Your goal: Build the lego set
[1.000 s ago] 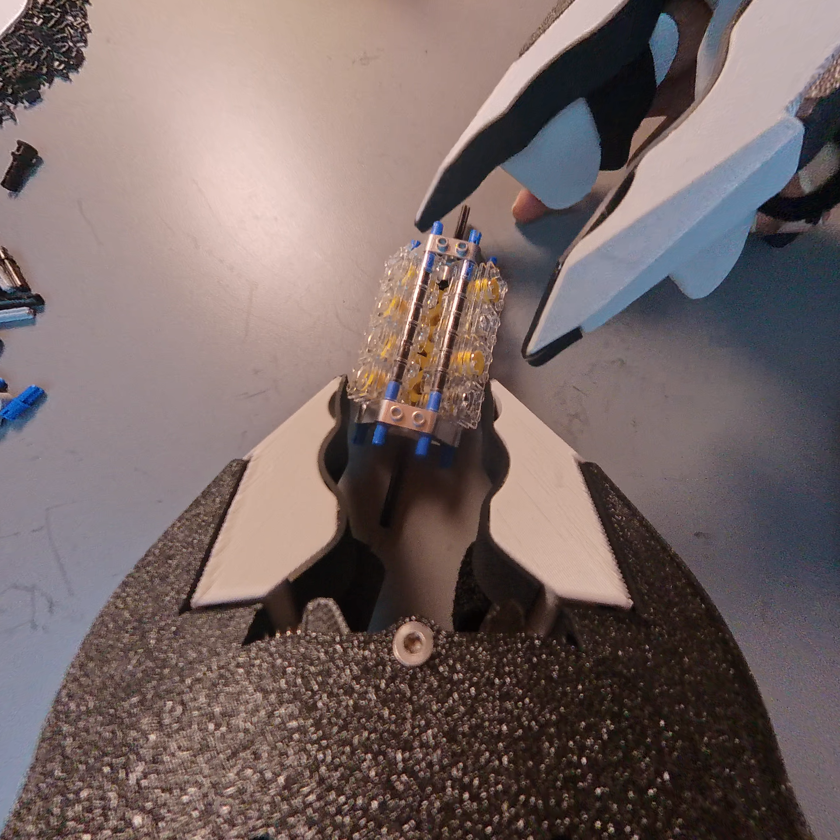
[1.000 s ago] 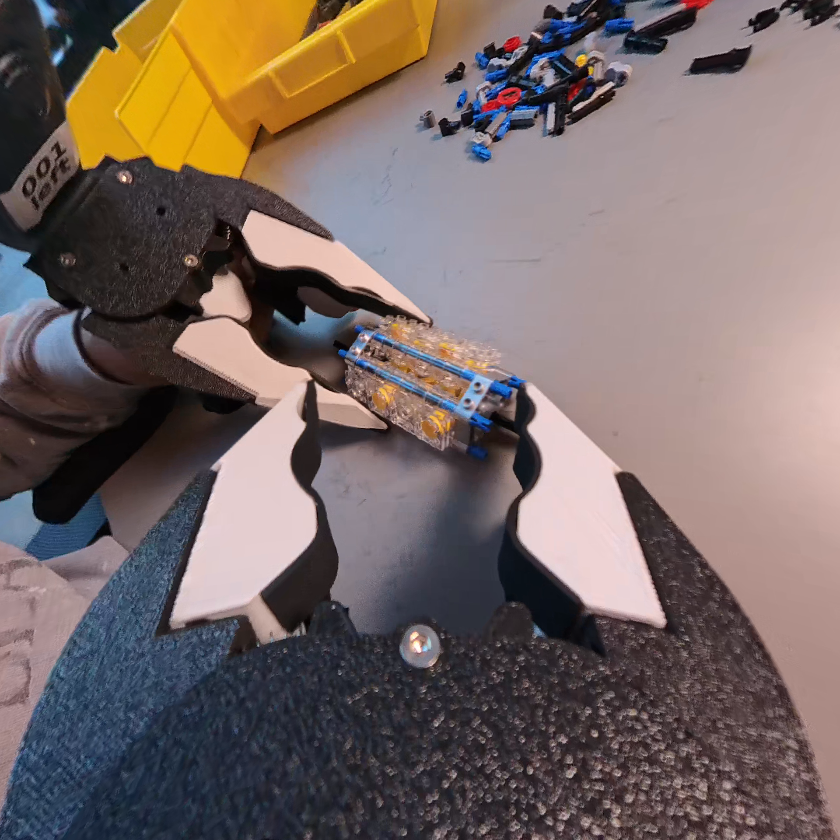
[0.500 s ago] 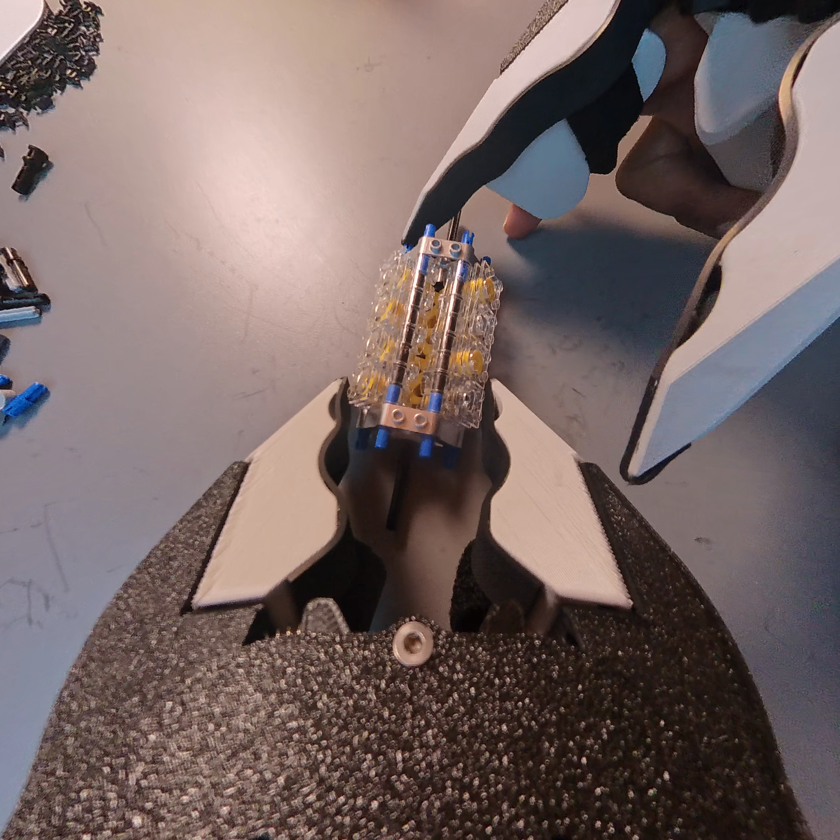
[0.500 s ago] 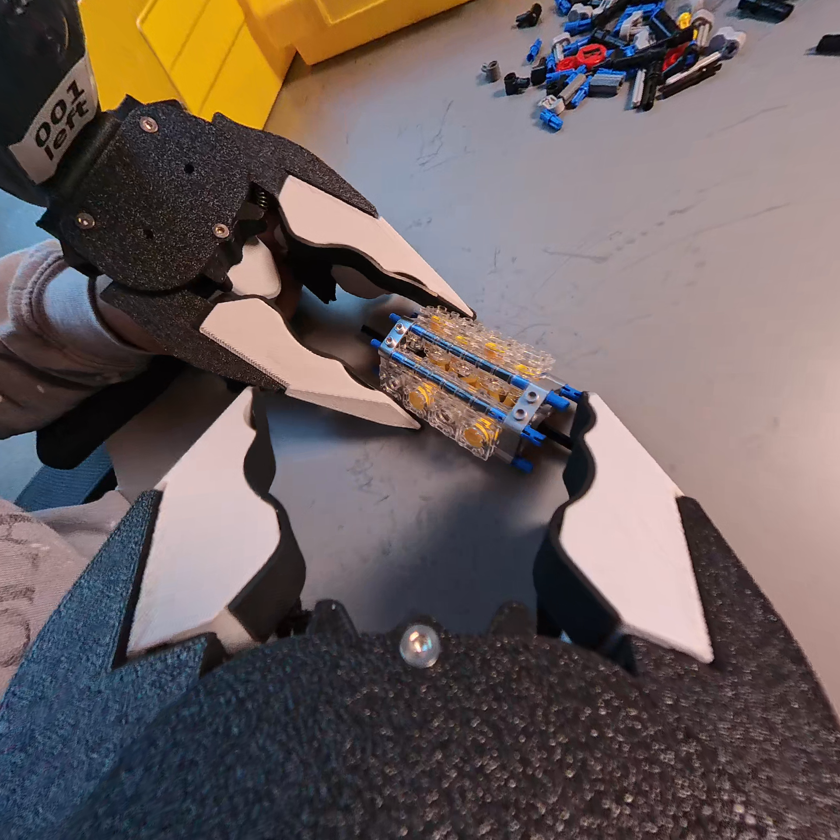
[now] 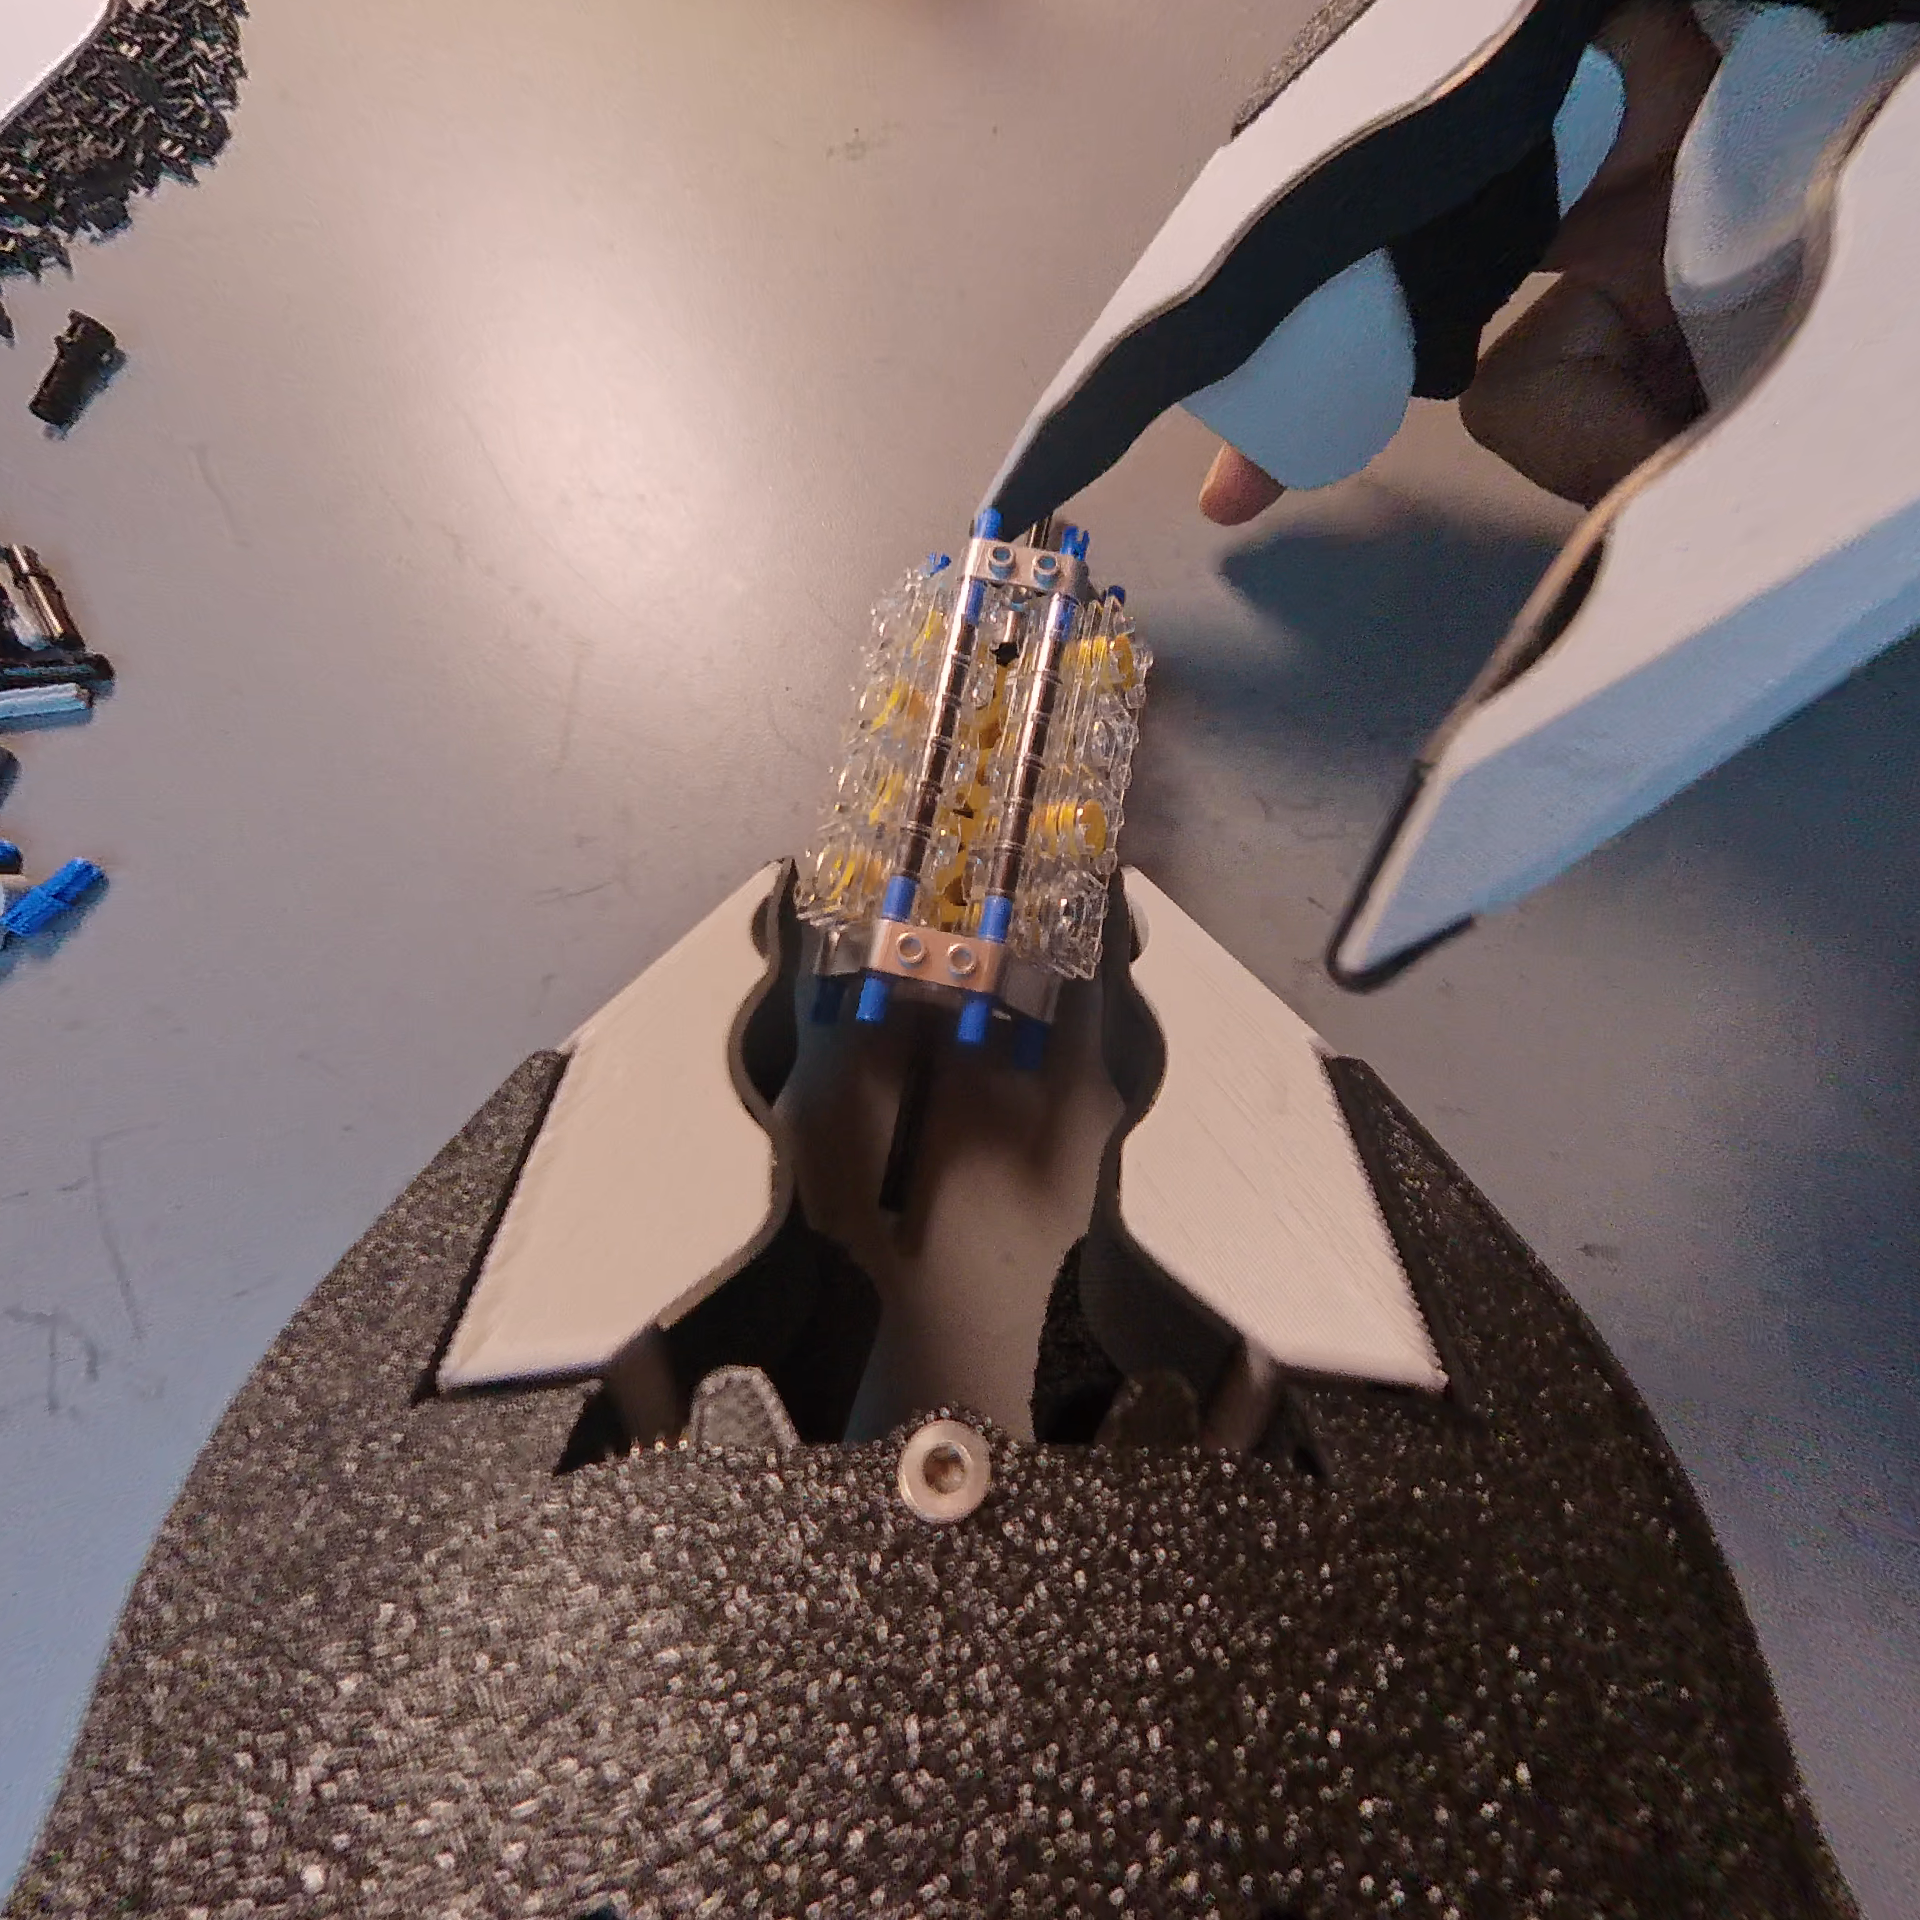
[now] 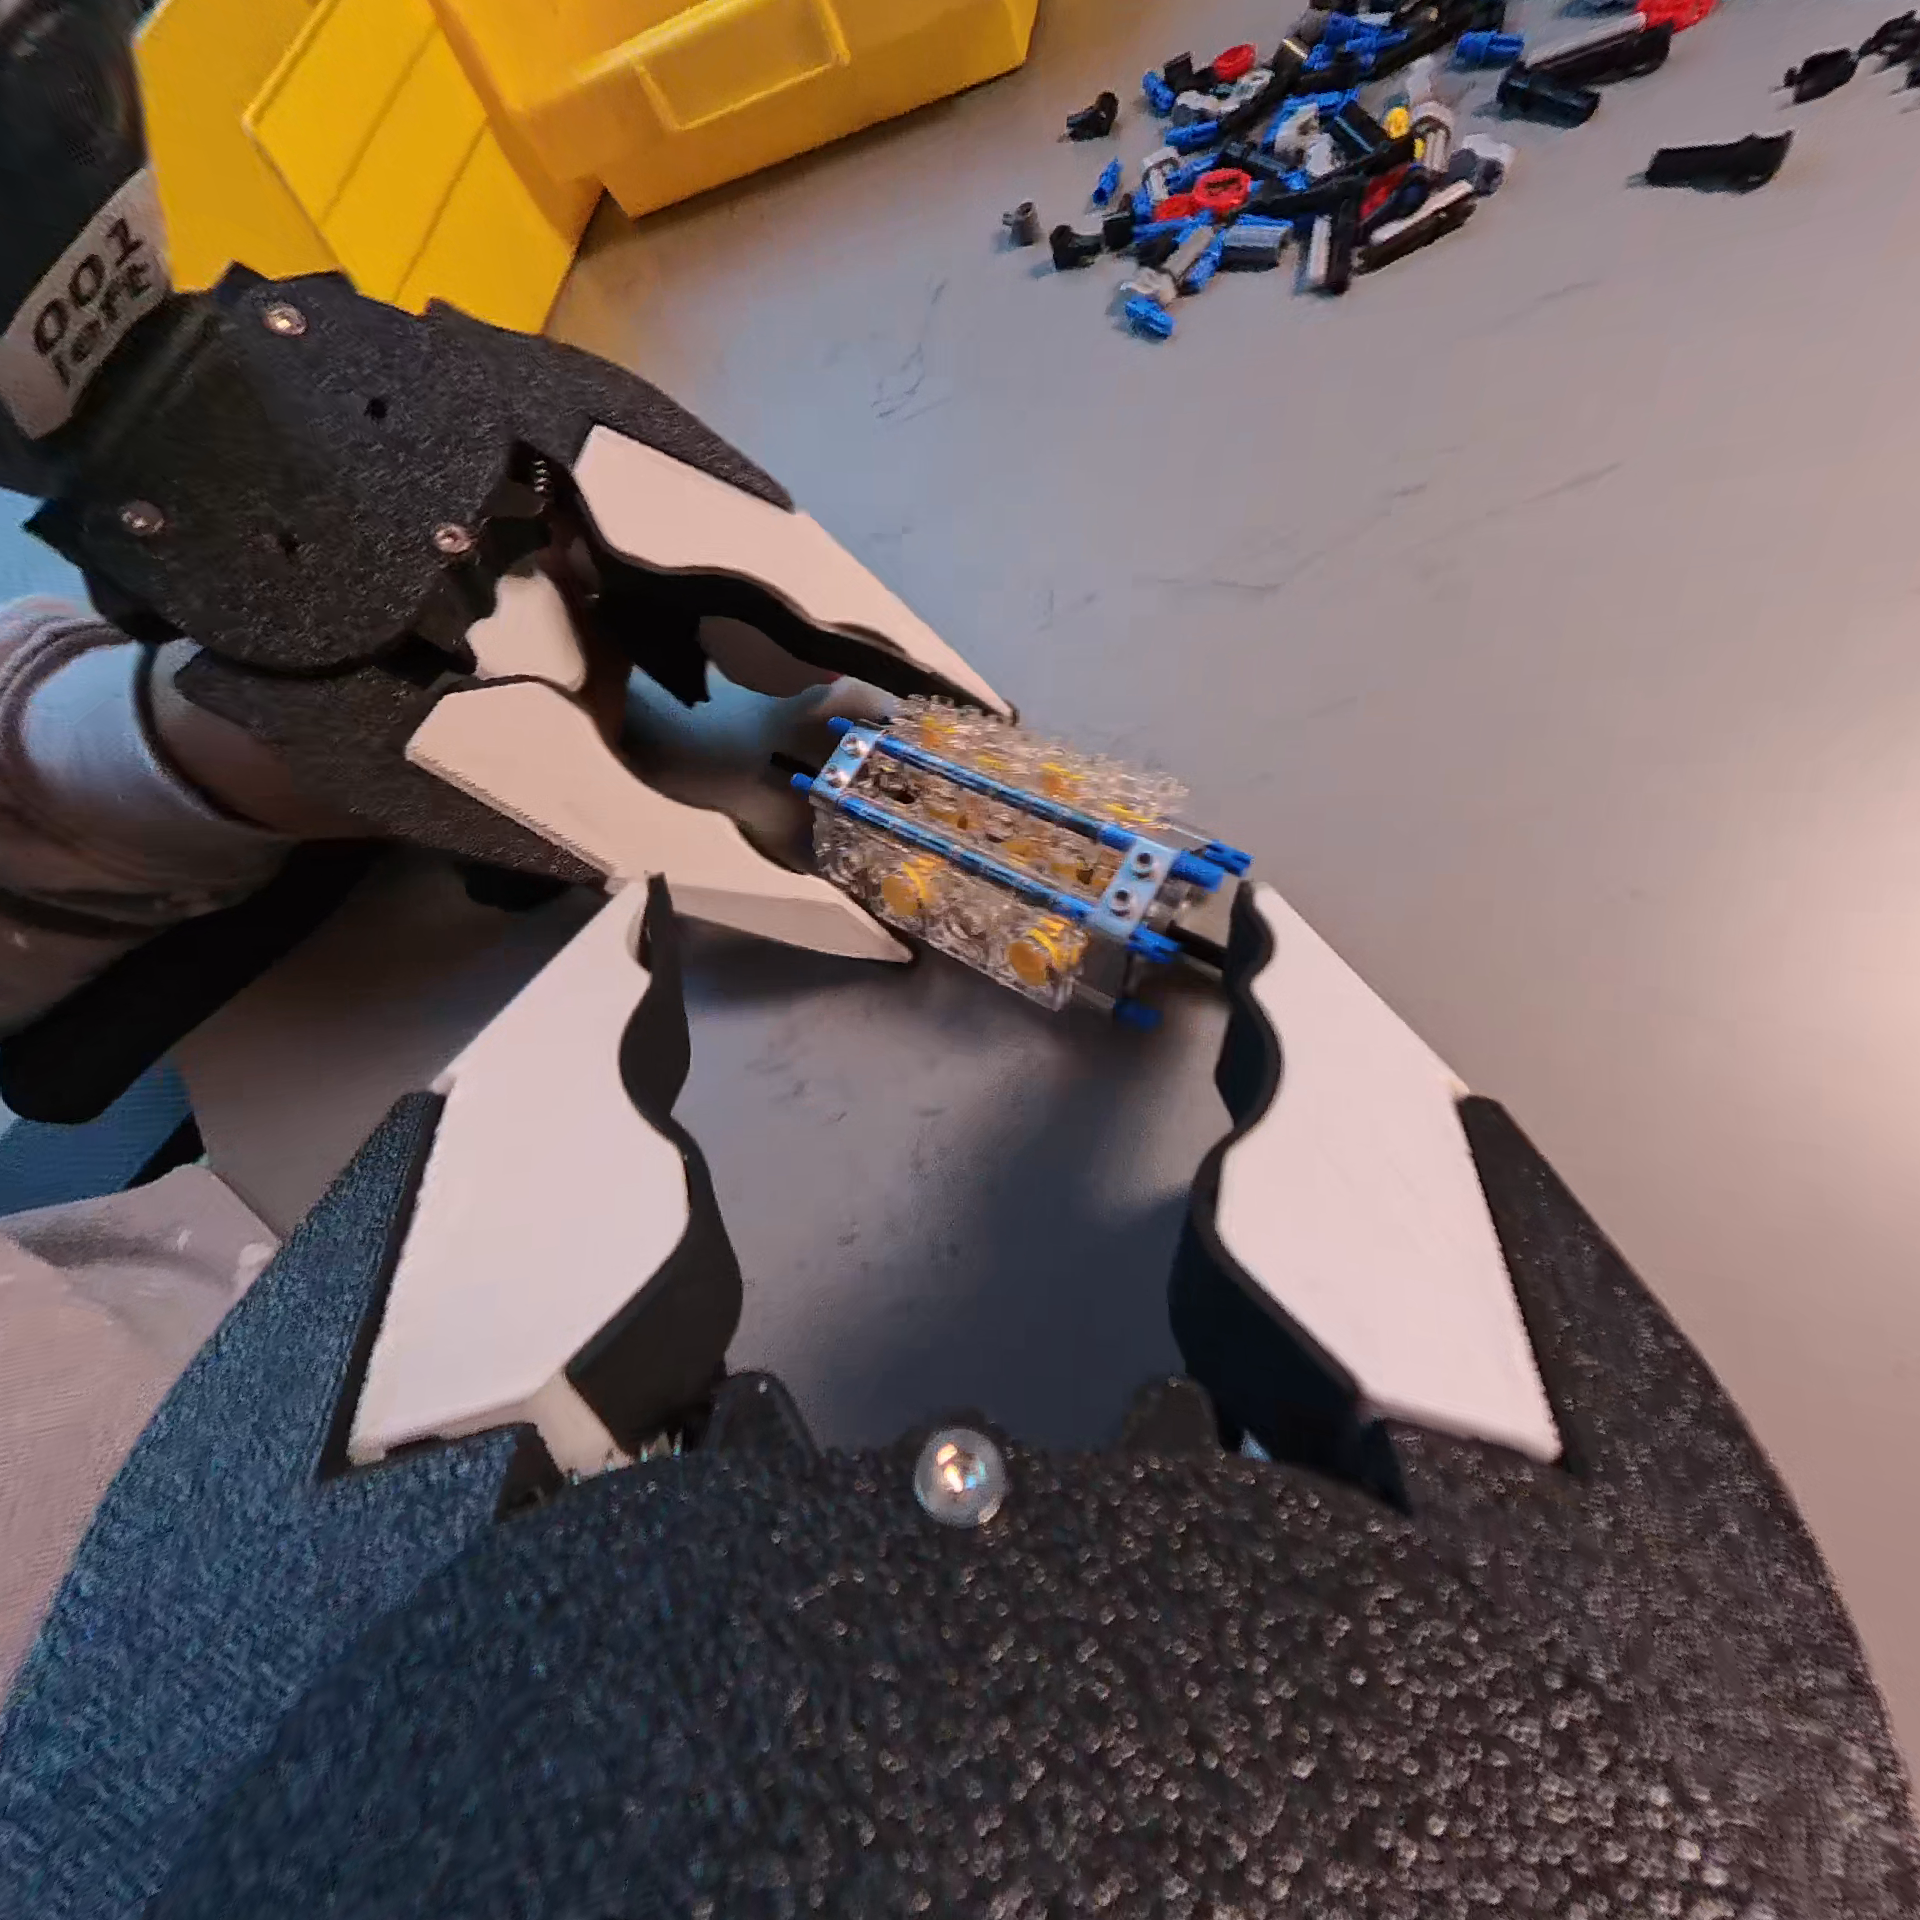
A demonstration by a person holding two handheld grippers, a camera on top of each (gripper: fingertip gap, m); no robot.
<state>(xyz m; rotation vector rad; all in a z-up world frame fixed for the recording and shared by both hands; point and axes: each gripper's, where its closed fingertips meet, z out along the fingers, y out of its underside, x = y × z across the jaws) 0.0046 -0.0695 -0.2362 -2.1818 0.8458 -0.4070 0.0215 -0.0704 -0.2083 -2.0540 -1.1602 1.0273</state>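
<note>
Since a second ago the wide-open right tool (image 6: 940, 940) has closed in on the far end of the clear brick block (image 5: 982, 774), a light, rigid, studded assembly resting on the tabletop (image 5: 468, 520), its near end pinched by the left tool (image 5: 961, 925).

The left gripper (image 5: 961, 914) was clamped, its fingertips pressing inward on both sides; the right gripper (image 6: 945, 935) stood spread wide, one fingertip (image 5: 1003, 509) angled down close ahead
</note>
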